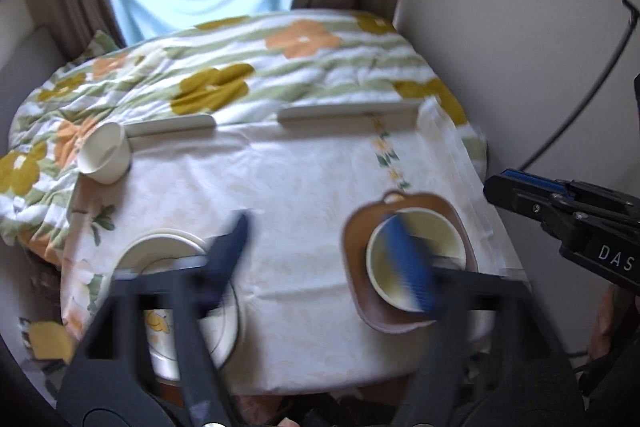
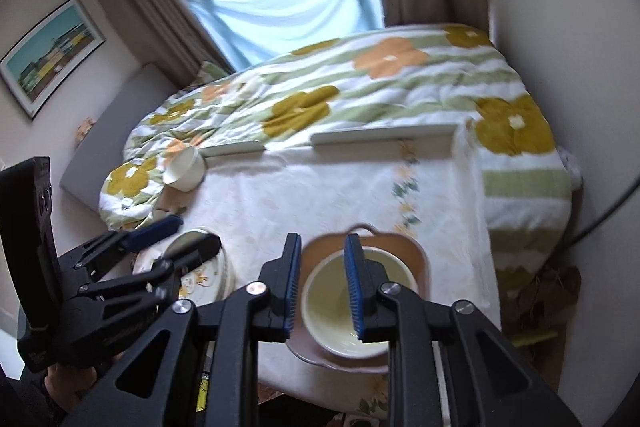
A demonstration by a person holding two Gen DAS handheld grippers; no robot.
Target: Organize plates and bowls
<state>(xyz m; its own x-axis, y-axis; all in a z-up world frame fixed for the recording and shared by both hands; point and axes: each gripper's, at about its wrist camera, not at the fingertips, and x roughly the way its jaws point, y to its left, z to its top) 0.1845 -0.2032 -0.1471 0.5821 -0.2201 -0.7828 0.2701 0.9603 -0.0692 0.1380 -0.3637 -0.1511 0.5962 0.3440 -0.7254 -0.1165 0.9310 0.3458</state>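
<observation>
A pale yellow bowl sits in a brown plate on the white tablecloth, at the right; both show in the right wrist view, bowl, plate. A white bowl on a floral plate stands at the left, also in the right wrist view. A white cup stands at the far left edge. My left gripper is open, wide, above the table between the two stacks. My right gripper is open, its right finger over the yellow bowl's near rim.
A floral quilt covers the bed behind the table. Two white rails line the table's far edge. A wall and a black cable are at the right. A curtained window is at the back.
</observation>
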